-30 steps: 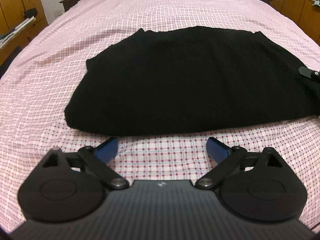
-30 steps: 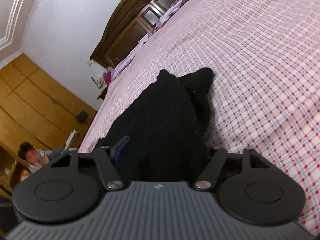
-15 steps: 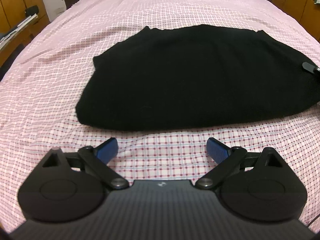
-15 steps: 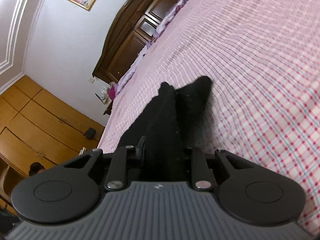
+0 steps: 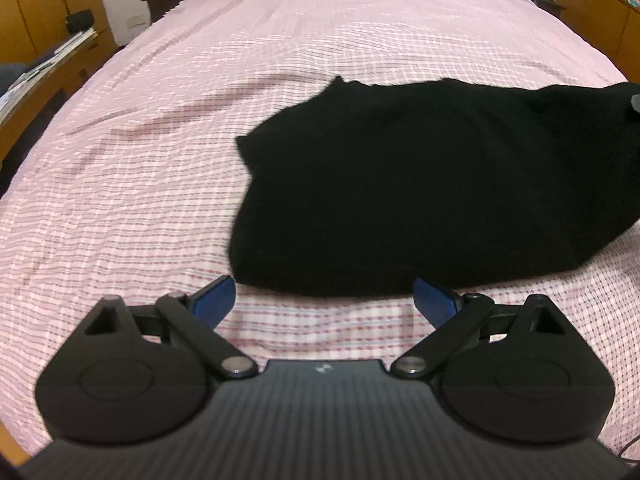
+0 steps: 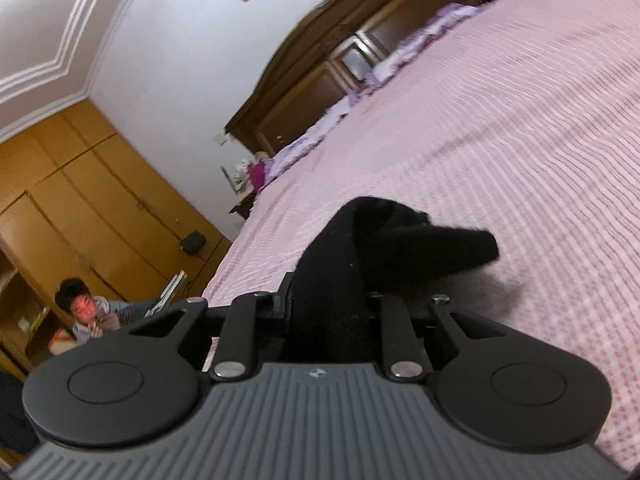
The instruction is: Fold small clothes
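We see the black garment (image 5: 440, 196) lying on the pink checked bed (image 5: 160, 160), toward the right side of the bedspread in the left wrist view. Against the frame half a second ago it sits further right in that view, and its right end now rises off the bed toward the edge of the picture, where a small black part of the right gripper shows.

Our left gripper (image 5: 324, 304) hangs just in front of the garment's near edge with its blue fingers (image 5: 212, 300) spread wide and nothing between them; they were spread the same way a second ago.

Our right gripper (image 6: 326, 308) is clenched on a bunched fold of the garment (image 6: 332, 276). A second ago its fingers stood apart around the cloth; half a second ago they had already closed. Now the cloth stands up between the fingers and a loose flap (image 6: 448, 248) droops to the right above the bedspread, casting a soft shadow on it.

Beyond the bed's far edge we see a dark wooden headboard (image 6: 320, 92), yellow wardrobes (image 6: 80, 184) and a seated person (image 6: 86, 312).
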{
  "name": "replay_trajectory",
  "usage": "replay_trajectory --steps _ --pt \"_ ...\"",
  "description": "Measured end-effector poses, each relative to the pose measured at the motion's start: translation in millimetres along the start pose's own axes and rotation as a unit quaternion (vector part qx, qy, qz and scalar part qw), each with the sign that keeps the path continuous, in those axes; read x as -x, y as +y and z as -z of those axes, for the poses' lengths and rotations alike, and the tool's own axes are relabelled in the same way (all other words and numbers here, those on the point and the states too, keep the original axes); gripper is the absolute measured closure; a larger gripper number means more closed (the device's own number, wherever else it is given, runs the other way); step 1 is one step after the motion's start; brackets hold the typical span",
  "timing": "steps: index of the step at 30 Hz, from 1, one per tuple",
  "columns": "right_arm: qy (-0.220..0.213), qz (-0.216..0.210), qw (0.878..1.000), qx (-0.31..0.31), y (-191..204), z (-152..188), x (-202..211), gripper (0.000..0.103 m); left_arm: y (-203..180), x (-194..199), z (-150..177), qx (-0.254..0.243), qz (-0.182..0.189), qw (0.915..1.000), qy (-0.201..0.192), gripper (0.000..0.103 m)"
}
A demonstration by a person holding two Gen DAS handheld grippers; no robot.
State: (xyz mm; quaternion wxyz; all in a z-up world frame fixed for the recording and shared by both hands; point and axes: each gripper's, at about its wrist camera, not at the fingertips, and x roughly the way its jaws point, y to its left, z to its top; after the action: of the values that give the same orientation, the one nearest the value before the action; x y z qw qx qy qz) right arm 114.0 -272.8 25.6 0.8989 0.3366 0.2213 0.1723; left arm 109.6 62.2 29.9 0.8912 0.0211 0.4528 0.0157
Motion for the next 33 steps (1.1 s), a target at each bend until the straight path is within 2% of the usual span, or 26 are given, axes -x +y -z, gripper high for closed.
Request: replay_trajectory --steps 10,14,20,27,28,31,32,33 --pt "0.029 -0.034 0.997 0.067 86 -7 -36 0.080 43 14 -9 0.023 -0.019 0.9994 -0.017 0.006" --pt "0.052 -0.044 0.993 0.096 122 2 -56 0.081 61 18 -11 0.037 -0.026 0.9987 -0.024 0.006" --pt "0.108 -0.051 0.983 0.138 177 41 -104 0.081 80 19 -8 0.047 -0.029 0.9981 -0.027 0.006" --pt "0.194 -0.040 0.965 0.170 204 109 -166 0.078 97 12 0 0.061 -0.031 0.9975 -0.018 0.006" --pt "0.204 -0.032 0.963 0.171 205 118 -174 0.076 98 11 -1 0.060 -0.033 0.9975 -0.018 0.006" --pt "0.232 -0.032 0.955 0.182 207 145 -191 0.056 101 15 -4 0.056 -0.039 0.9974 -0.024 0.006" --pt "0.232 -0.038 0.954 0.188 209 151 -193 0.046 101 16 -6 0.056 -0.038 0.9973 -0.028 0.006" --pt "0.228 -0.046 0.953 0.196 213 156 -192 0.043 101 18 -8 0.057 -0.037 0.9972 -0.032 0.006"
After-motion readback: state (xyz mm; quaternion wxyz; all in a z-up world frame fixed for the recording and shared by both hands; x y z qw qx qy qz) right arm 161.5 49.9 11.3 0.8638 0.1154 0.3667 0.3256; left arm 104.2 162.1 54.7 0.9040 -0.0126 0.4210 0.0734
